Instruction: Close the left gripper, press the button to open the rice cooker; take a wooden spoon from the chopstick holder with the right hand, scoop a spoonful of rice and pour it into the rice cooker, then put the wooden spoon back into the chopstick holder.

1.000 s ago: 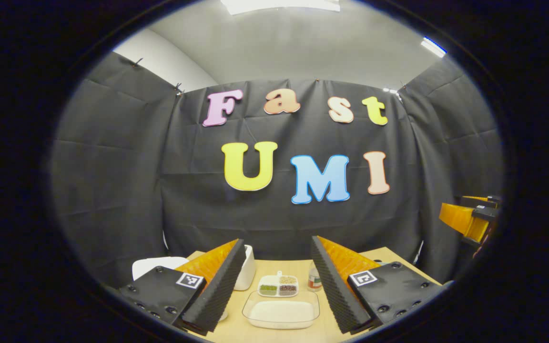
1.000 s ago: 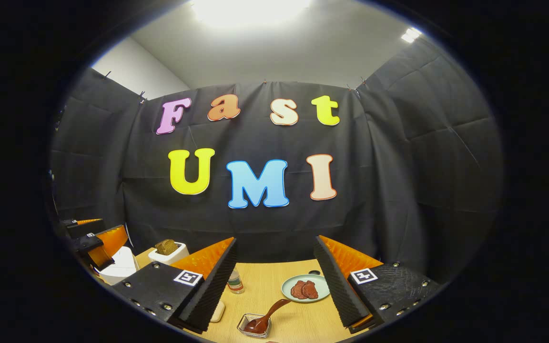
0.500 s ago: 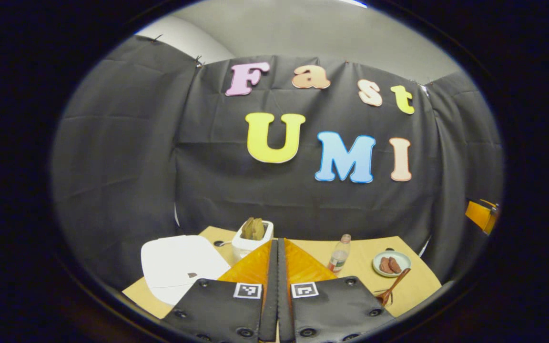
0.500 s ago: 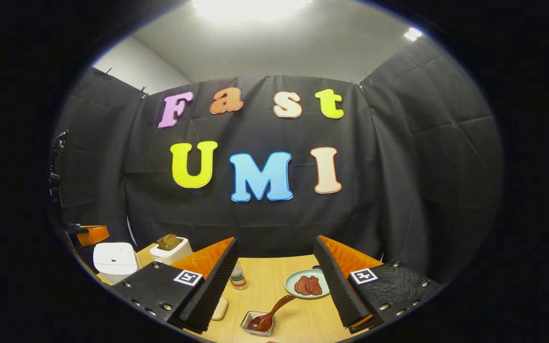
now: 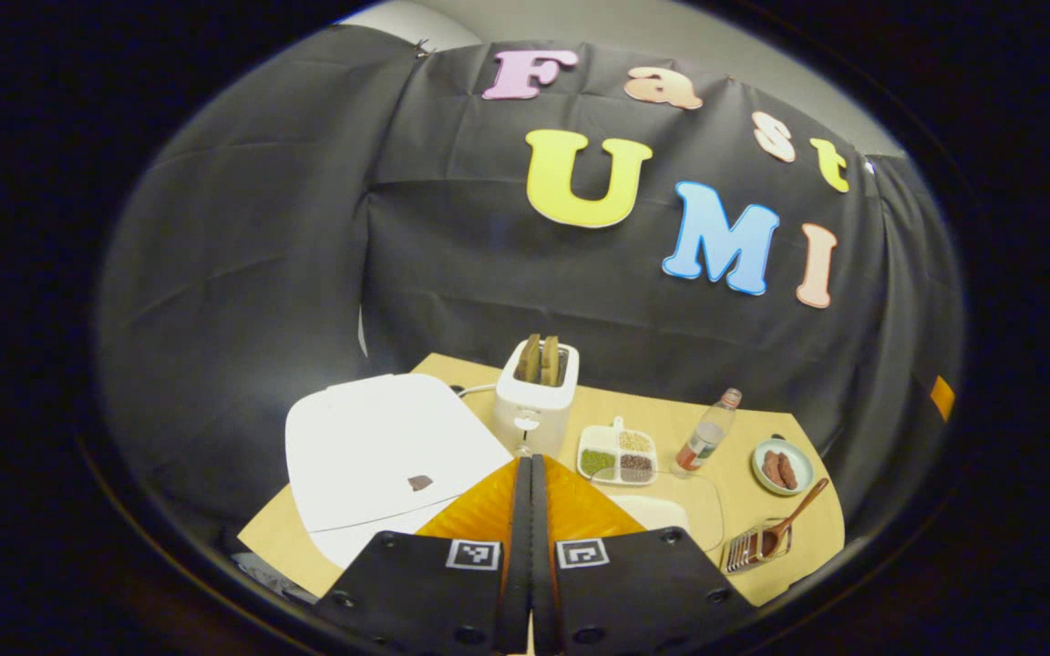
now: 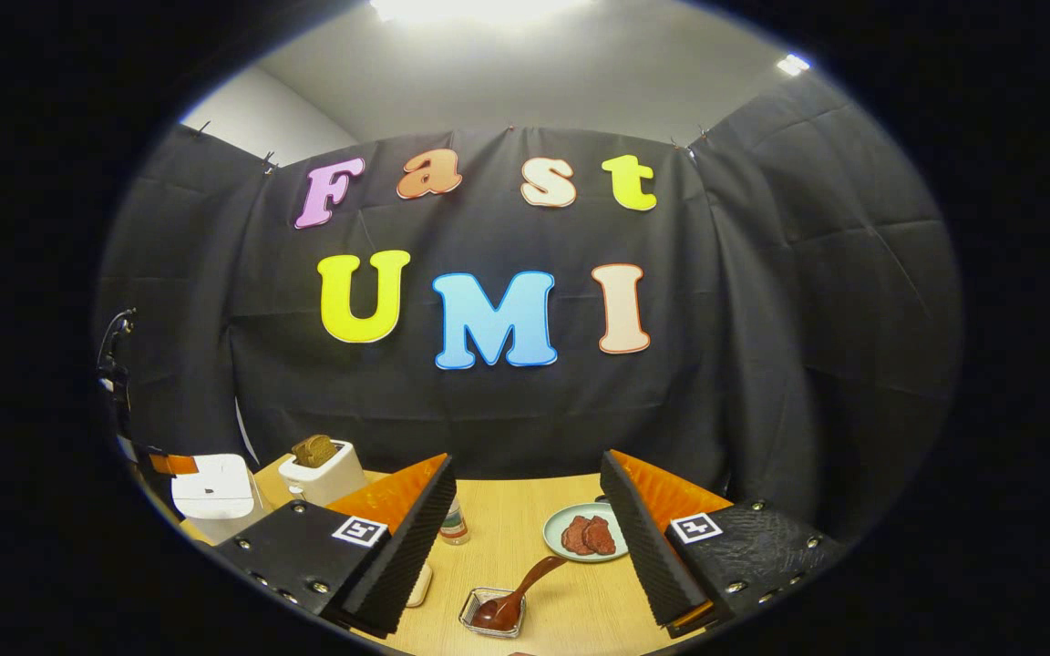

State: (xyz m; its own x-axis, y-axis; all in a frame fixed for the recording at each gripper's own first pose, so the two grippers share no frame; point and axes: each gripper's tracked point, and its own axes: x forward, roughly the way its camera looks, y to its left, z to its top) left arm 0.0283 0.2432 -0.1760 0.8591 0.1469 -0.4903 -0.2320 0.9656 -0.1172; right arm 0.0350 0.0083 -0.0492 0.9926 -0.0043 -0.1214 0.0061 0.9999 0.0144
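Observation:
The white rice cooker (image 5: pixel 370 446) sits at the table's left with its lid down; a small dark button (image 5: pixel 419 482) marks the lid's near side. My left gripper (image 5: pixel 530 466) is shut with nothing between its fingers, hovering just right of the cooker. A wooden spoon (image 6: pixel 522 590) leans in a small metal chopstick holder (image 6: pixel 485 616) below my right gripper (image 6: pixel 525 465), which is open and empty. From the left gripper view the spoon (image 5: pixel 794 519) lies at the table's right. A clear tray of rice (image 5: pixel 682 507) is partly hidden behind the left fingers.
A white toaster (image 5: pixel 539 401) with bread stands at the back. A divided dish of grains (image 5: pixel 618 452), a small bottle (image 5: pixel 705 435) and a plate of meat (image 5: pixel 782 466) line the table's middle and right. Black cloth walls close the booth.
My left gripper went from open to shut and tipped down and leftward over the rice cooker, which now looks larger. The right gripper stayed open and barely shifted.

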